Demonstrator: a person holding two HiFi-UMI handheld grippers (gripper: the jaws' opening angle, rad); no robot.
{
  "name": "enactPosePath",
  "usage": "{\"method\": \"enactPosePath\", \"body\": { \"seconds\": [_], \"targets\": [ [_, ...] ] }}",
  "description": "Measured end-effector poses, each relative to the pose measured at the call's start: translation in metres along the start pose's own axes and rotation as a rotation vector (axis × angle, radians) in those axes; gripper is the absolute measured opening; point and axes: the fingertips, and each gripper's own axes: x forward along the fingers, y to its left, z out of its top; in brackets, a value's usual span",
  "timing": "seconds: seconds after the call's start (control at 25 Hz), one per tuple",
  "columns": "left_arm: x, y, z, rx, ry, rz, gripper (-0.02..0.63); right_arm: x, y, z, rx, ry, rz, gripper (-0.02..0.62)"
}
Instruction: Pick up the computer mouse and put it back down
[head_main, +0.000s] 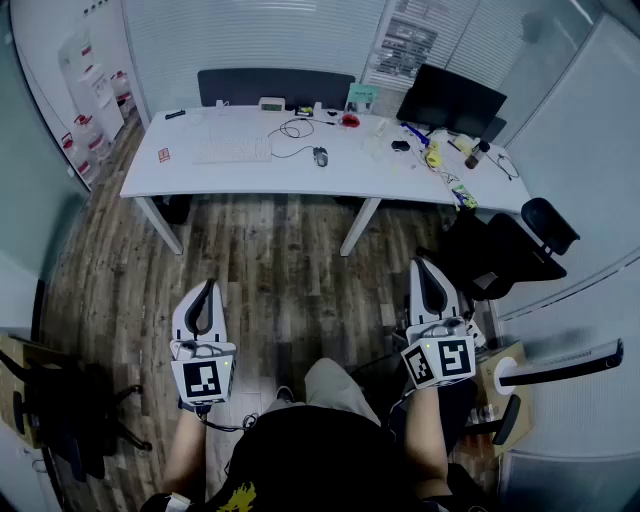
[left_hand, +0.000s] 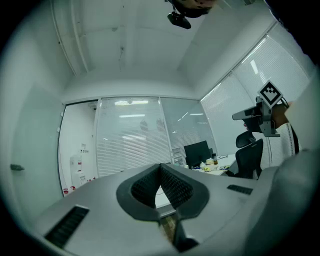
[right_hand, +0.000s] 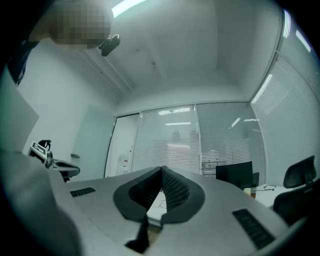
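Observation:
A dark computer mouse (head_main: 320, 156) lies on the white desk (head_main: 250, 178) across the room, its cord running back toward the middle of the desk. A white keyboard (head_main: 232, 151) sits just left of it. My left gripper (head_main: 208, 291) is held low at the left over the wooden floor, far from the desk, shut with nothing in it. My right gripper (head_main: 429, 270) is held at the right, also shut and empty. In the left gripper view the pads (left_hand: 161, 172) meet at their tips; in the right gripper view the pads (right_hand: 161, 176) also touch.
A black monitor (head_main: 450, 100), bottles and clutter fill the desk's right end. Black office chairs (head_main: 515, 245) stand at the right, another chair (head_main: 60, 415) at the lower left. Wooden floor (head_main: 270, 270) lies between me and the desk. A dark sofa back (head_main: 275, 86) stands behind the desk.

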Motion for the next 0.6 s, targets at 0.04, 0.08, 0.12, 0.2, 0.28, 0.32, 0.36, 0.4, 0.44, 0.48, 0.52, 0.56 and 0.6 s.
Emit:
{"method": "enactPosePath", "body": {
  "seconds": [0.04, 0.08, 0.12, 0.2, 0.28, 0.32, 0.36, 0.4, 0.44, 0.48, 0.52, 0.56, 0.6],
  "targets": [
    [0.0, 0.002, -0.001, -0.041, -0.012, 0.014, 0.012, 0.001, 0.003, -0.004, -0.005, -0.007, -0.004, 0.015],
    [0.0, 0.005, -0.002, -0.06, -0.01, 0.02, 0.012, 0.003, 0.007, -0.009, -0.008, -0.014, -0.008, 0.015],
    [0.0, 0.01, -0.005, -0.046, 0.015, 0.016, 0.012, 0.006, 0.014, -0.013, -0.009, -0.016, -0.01, 0.015],
    [0.006, 0.016, -0.011, 0.022, 0.073, -0.012, 0.012, 0.014, 0.028, -0.018, -0.014, -0.002, -0.003, 0.015],
    [0.024, 0.011, -0.008, 0.014, 0.041, -0.018, 0.012, 0.021, 0.025, -0.023, -0.024, 0.023, 0.005, 0.015],
    [0.034, 0.006, -0.006, -0.001, 0.019, -0.017, 0.012, 0.025, 0.018, -0.026, -0.023, 0.032, 0.003, 0.015],
    [0.045, 0.002, -0.006, -0.009, 0.006, -0.02, 0.012, 0.03, 0.009, -0.031, -0.016, 0.037, -0.003, 0.015],
    [0.055, -0.002, -0.007, -0.012, 0.001, -0.025, 0.012, 0.035, -0.001, -0.036, -0.007, 0.041, -0.012, 0.015],
    [0.064, -0.006, -0.009, -0.015, 0.002, -0.03, 0.012, 0.04, -0.01, -0.041, 0.0, 0.043, -0.019, 0.015],
    [0.074, -0.009, -0.013, -0.021, 0.007, -0.03, 0.012, 0.046, -0.019, -0.046, 0.001, 0.045, -0.025, 0.017],
    [0.084, -0.012, -0.017, -0.027, 0.015, -0.028, 0.012, 0.053, -0.028, -0.05, -0.003, 0.046, -0.027, 0.017],
    [0.096, -0.015, -0.02, -0.03, 0.025, -0.024, 0.012, 0.062, -0.036, -0.055, -0.01, 0.045, -0.026, 0.017],
    [0.108, -0.017, -0.023, -0.025, 0.036, -0.024, 0.012, 0.073, -0.045, -0.06, -0.017, 0.043, -0.026, 0.017]
  ]
}}
